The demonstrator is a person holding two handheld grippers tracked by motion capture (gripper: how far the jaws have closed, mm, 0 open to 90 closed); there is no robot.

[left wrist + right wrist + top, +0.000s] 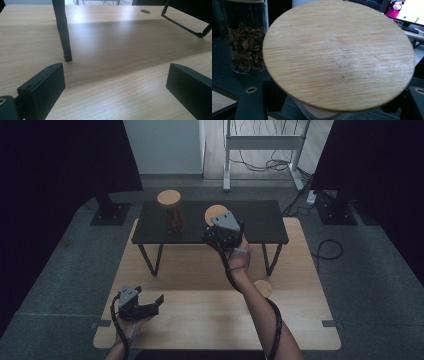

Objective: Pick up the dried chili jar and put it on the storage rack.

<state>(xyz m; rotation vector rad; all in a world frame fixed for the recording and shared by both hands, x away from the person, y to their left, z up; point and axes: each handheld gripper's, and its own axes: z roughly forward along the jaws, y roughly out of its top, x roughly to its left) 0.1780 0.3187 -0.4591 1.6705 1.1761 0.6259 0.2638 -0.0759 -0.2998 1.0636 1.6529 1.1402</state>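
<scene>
My right gripper [218,231] is raised at the middle of the low black table [260,222] and is shut on a glass jar with a round bamboo lid [215,212]. In the right gripper view that lid [339,55] is very close, with the black jaws at either side of the jar below it. A second jar of star anise [174,219] [244,50] stands upright to its left, capped by its own bamboo lid [169,197]. My left gripper [150,302] [115,87] rests low over the wooden table [200,317], open, with nothing between the jaws.
A loose bamboo disc [263,288] lies on the wooden table by my right forearm. The black table's legs [62,32] stand just ahead of my left gripper. A white stand [262,142], cables and dark base plates sit on the floor beyond.
</scene>
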